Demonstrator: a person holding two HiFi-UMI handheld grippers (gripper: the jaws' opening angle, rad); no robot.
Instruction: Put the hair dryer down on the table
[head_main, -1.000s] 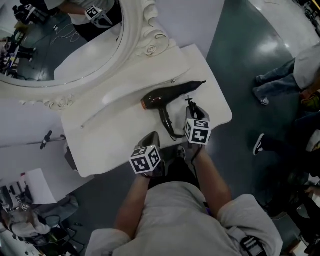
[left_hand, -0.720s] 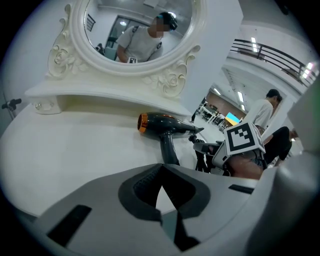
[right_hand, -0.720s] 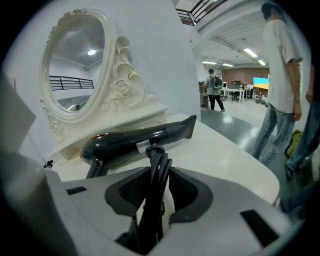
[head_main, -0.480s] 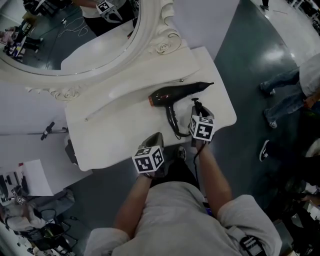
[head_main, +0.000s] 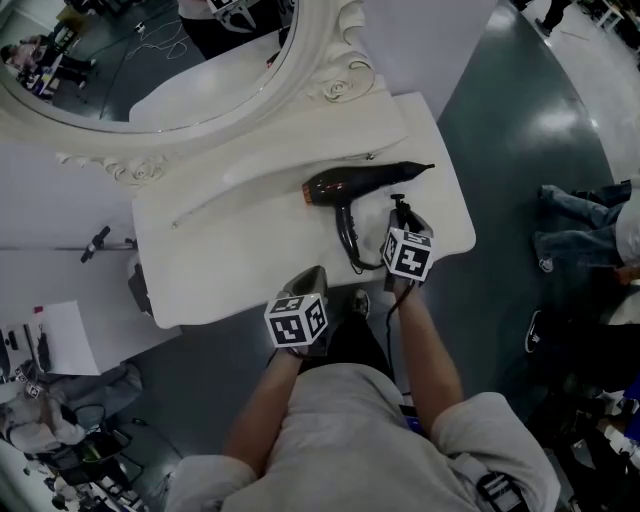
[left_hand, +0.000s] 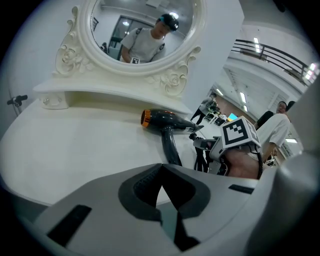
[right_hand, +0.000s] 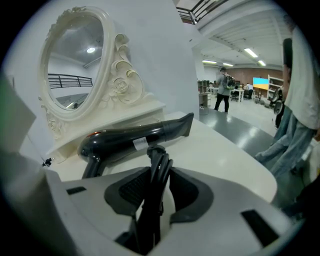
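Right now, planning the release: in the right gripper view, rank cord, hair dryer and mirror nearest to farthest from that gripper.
1. Cord: between the right gripper's fingers, which have just been opening.
2. Hair dryer: lying just beyond it.
3. Mirror: upright at the back left.

An ornate white mirror (head_main: 338, 85), and bystanders' legs (head_main: 580, 215) on grey floor (head_main: 500, 120).

Black hair dryer (head_main: 352, 183) lies sideways on the white table (head_main: 230, 262), seemingly resting flat, cord (right_hand: 156, 180) bundled.
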